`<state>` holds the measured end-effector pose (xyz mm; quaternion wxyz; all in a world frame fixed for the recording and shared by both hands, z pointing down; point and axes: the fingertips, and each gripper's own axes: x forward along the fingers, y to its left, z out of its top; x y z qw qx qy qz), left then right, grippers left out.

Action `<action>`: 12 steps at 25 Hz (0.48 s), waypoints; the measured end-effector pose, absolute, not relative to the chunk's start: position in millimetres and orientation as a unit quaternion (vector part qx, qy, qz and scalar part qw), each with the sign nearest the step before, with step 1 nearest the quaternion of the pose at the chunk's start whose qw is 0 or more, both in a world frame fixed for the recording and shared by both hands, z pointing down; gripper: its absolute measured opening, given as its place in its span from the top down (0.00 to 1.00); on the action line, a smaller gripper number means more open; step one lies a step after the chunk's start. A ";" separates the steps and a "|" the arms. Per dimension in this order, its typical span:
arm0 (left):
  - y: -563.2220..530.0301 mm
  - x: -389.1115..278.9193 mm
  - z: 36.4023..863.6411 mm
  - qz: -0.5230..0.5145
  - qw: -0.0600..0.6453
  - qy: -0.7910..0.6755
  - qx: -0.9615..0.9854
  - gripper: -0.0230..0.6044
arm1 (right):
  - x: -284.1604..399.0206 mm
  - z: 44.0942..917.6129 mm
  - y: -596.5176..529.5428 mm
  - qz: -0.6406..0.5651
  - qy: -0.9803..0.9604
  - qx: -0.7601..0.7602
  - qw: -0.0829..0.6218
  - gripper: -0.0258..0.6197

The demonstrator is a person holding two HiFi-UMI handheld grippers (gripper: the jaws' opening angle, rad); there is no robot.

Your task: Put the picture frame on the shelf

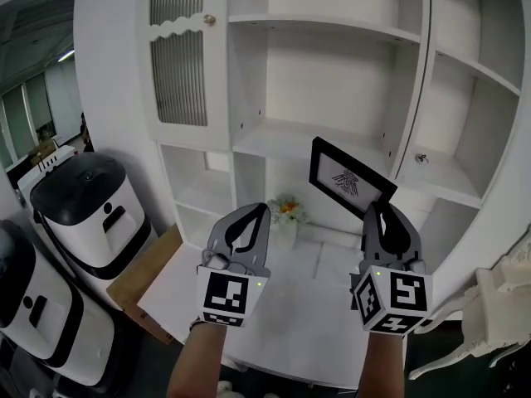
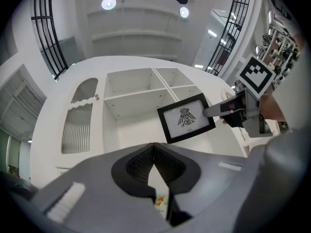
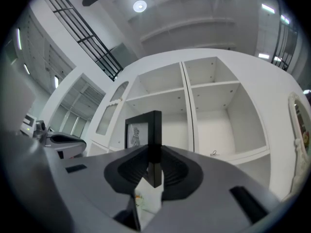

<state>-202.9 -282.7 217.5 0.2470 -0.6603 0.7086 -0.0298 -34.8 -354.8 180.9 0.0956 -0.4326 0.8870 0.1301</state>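
Observation:
My right gripper point(image 1: 378, 209) is shut on the lower right edge of a black picture frame point(image 1: 348, 179) with a bird drawing. It holds the frame tilted in the air before the white shelf unit point(image 1: 311, 138), near the middle compartment. In the right gripper view the frame point(image 3: 144, 130) stands edge-on, clamped between the jaws point(image 3: 154, 154). My left gripper point(image 1: 255, 212) hovers to the frame's left, shut, with nothing in it. In the left gripper view its jaws meet point(image 2: 154, 150), and the frame point(image 2: 186, 118) and right gripper point(image 2: 224, 111) show beyond them.
A small vase of flowers point(image 1: 287, 215) stands at the back of a white table point(image 1: 290, 313) under the shelves. A ribbed cabinet door point(image 1: 177, 56) hangs upper left. White rounded machines point(image 1: 91, 210) stand on the left, a white chair point(image 1: 498, 309) on the right.

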 end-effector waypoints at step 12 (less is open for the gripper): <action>-335.2 -221.8 201.2 0.000 0.255 0.652 -0.714 0.95 | -53.0 165.4 -391.0 0.133 0.847 -0.509 0.079 0.84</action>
